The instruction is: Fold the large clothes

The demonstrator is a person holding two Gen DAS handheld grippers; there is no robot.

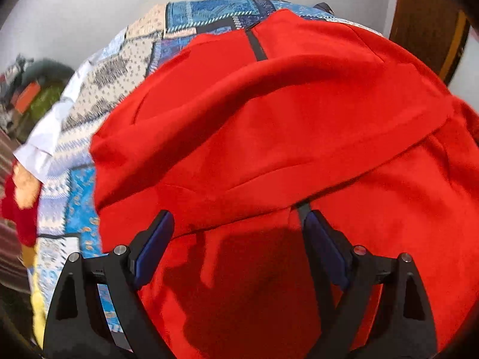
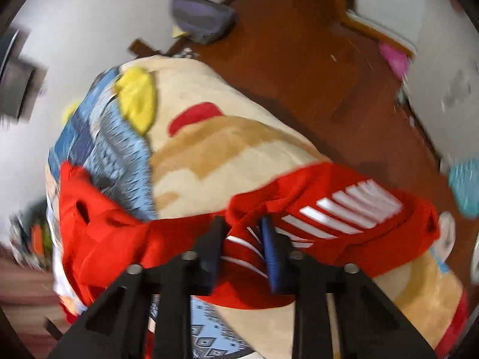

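Note:
A large red garment (image 1: 269, 125) with a black zip line lies spread over a bed and fills the left wrist view. My left gripper (image 1: 238, 218) is open just above it, with the fabric between and below its fingers. In the right wrist view my right gripper (image 2: 242, 224) is shut on a bunched part of the red garment (image 2: 302, 203) that has white stripes on it. That part is lifted a little off the bed. The right view is blurred.
The bed has a blue patchwork cover (image 1: 125, 68) and a beige blanket (image 2: 215, 155) with yellow and red patches. A wooden floor (image 2: 299, 59) lies beyond it, with a grey bag (image 2: 200, 21) and a pink item (image 2: 395, 56). A clutter pile (image 1: 33, 95) sits at the left.

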